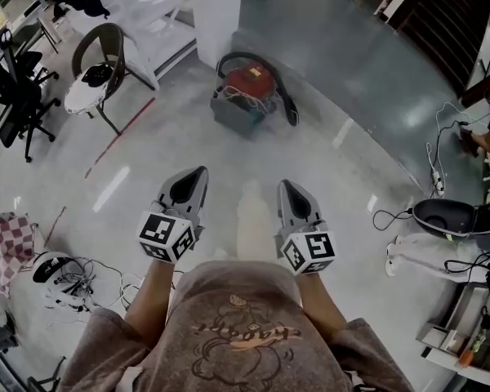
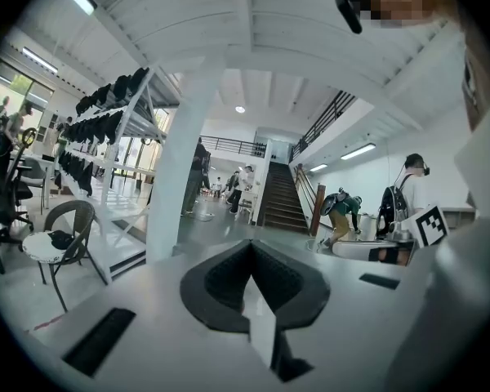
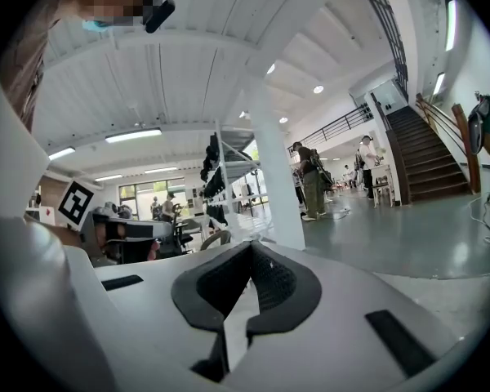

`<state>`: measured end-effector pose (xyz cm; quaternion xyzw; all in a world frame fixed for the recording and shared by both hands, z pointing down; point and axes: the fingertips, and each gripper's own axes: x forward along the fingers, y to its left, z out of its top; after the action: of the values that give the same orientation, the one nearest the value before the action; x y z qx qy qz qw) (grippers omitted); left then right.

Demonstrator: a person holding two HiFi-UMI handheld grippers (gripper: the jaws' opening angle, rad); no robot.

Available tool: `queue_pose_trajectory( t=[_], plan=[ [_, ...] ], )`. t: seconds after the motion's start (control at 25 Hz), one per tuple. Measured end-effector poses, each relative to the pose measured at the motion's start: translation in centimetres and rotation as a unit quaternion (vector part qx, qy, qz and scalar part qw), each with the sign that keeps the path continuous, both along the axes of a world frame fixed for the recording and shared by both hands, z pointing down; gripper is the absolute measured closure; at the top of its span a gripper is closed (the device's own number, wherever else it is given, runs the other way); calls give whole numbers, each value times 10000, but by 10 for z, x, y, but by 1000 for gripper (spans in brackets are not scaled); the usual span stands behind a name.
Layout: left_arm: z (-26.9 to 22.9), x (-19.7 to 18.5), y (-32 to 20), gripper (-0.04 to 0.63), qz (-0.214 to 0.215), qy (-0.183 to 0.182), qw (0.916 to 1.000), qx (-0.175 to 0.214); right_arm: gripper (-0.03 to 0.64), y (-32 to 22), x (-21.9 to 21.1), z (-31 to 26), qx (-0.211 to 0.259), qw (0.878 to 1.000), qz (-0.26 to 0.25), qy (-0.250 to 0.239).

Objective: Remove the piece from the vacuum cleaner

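A red canister vacuum cleaner (image 1: pixel 247 88) with a black hose (image 1: pixel 287 96) looped round it sits on the grey floor, well ahead of me in the head view. My left gripper (image 1: pixel 198 175) and right gripper (image 1: pixel 284 186) are held side by side close to my body, both pointing toward the vacuum and far short of it. Both are shut with nothing between their jaws. In the left gripper view the left gripper (image 2: pixel 251 247) points level across the hall; in the right gripper view the right gripper (image 3: pixel 250 250) does the same. The vacuum is hidden in both gripper views.
A round-backed chair (image 1: pixel 96 72) stands at the left beside a white pillar (image 1: pixel 217 11). Cables and a checked bag (image 1: pixel 12 239) lie at the lower left. A black device (image 1: pixel 445 217) with cords sits at the right. People walk near a staircase (image 2: pixel 282 198).
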<state>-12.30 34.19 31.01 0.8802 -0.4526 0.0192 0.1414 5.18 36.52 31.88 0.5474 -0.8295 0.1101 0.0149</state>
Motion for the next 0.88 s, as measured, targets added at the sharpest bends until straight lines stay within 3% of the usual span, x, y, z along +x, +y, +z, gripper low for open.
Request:
queue_pose_trajectory(
  t=[0.36,0.68,0.88],
  plan=[
    [7,9,-89,594,-44,-10,10000,-64,620,-98,3,14,-112,9997,-186,-120],
    [-8,12,-199,594,-245,15,9996,-153,620,-215,-3,4,-136,9983,-557,-88],
    [-14,30,-270,594,-262,21,9996,-103,620,-282,17,2,-177,9977,-661,-37]
  ],
)
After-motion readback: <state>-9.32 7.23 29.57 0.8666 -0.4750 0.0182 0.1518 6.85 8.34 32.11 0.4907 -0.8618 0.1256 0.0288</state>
